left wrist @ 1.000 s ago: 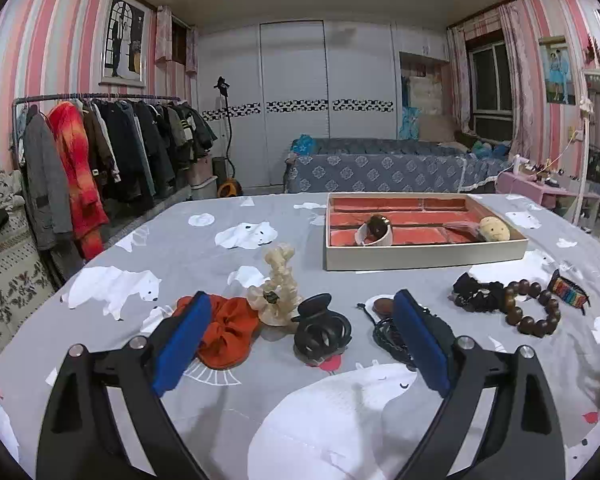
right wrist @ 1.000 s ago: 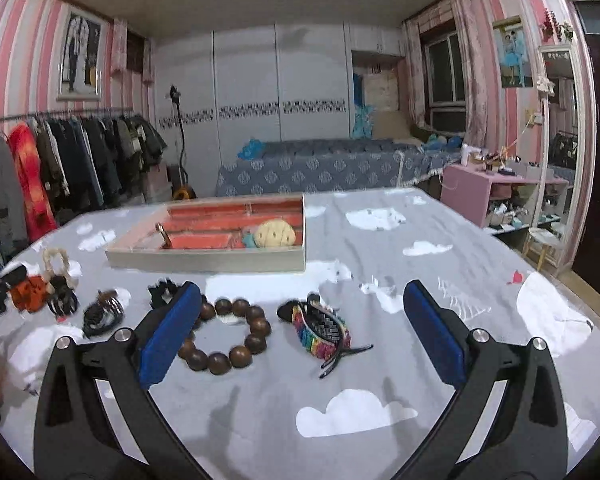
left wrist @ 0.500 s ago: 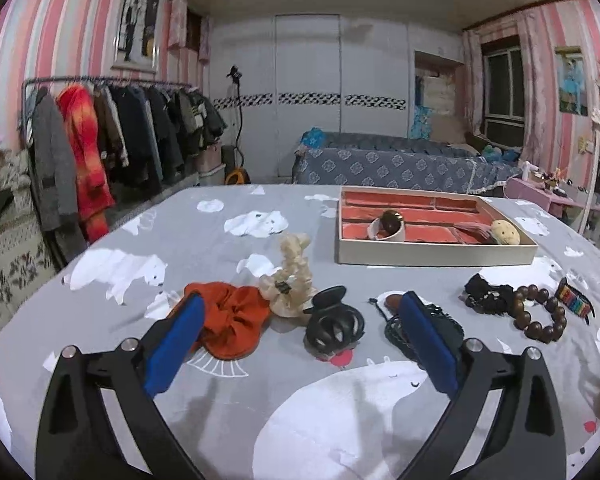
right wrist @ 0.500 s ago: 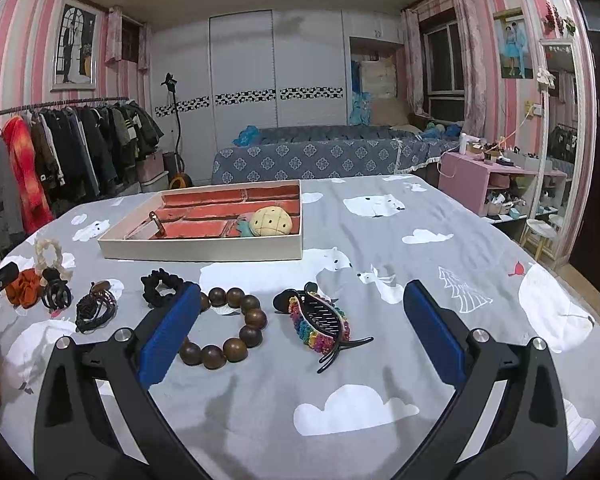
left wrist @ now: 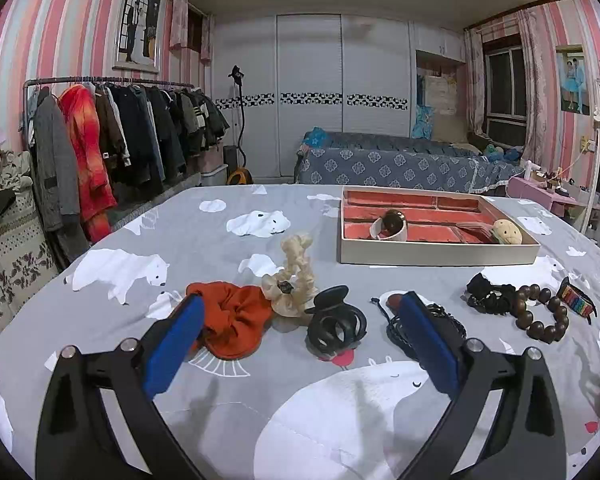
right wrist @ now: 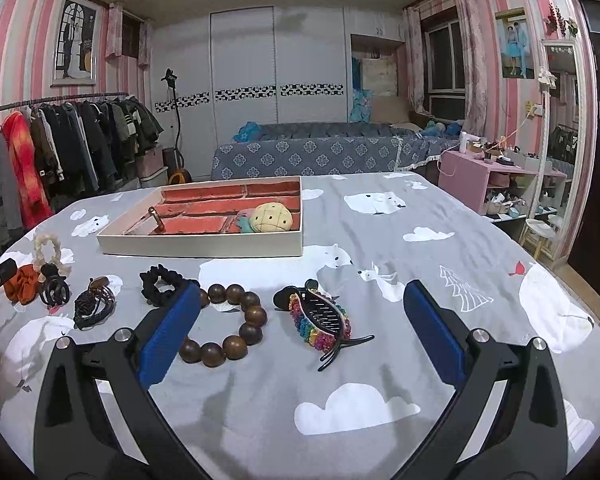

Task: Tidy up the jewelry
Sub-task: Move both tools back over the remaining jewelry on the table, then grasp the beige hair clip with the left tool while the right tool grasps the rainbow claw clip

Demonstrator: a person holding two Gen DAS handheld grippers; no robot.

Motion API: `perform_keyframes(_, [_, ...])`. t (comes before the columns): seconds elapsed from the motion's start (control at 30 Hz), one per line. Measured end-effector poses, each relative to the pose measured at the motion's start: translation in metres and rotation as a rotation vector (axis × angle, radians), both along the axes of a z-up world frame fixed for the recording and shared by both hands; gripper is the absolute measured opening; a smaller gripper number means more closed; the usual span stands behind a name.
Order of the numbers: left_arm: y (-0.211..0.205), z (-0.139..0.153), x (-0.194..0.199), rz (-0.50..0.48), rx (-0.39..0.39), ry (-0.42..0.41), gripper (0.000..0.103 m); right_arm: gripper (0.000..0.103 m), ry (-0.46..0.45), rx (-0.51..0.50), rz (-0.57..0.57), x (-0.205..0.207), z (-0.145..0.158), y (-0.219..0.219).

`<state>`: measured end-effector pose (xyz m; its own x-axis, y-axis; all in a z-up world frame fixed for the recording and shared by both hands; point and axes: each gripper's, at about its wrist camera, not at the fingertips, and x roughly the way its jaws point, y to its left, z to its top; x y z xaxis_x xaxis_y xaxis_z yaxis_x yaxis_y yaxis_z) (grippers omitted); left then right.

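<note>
A row of accessories lies on the grey bear-print cloth. In the left wrist view: orange scrunchie, cream scrunchie, black claw clip, dark cord bracelet, black scrunchie, wooden bead bracelet. My left gripper is open and empty, just short of the claw clip. In the right wrist view, my right gripper is open and empty around the rainbow hair clip, with the bead bracelet by its left finger. The red-lined tray stands behind.
The tray holds a white bangle and a yellow pineapple plush. A clothes rack stands at the left, a bed at the back, and a pink side table at the right.
Both grippers have tilted and moved slightly closer to the cloth; the accessories sit a little nearer and lower in both views. Both stay open. Nothing was taken hold of.
</note>
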<state>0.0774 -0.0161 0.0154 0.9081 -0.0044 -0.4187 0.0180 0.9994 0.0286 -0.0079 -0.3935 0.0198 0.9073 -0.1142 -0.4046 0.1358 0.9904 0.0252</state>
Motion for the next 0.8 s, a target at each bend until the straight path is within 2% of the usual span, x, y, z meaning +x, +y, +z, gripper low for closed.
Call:
perform_keyframes(0.6, [-0.003, 0.001, 0.000, 0.003, 0.009, 0.003, 0.098, 0.099, 0.013, 0.007, -0.010, 0.002, -0.002, -0.002])
perform_keyframes(0.8, [-0.004, 0.000, 0.003, 0.012, 0.019, 0.021, 0.098, 0.099, 0.039, 0.085, -0.046, 0.003, -0.005, -0.022])
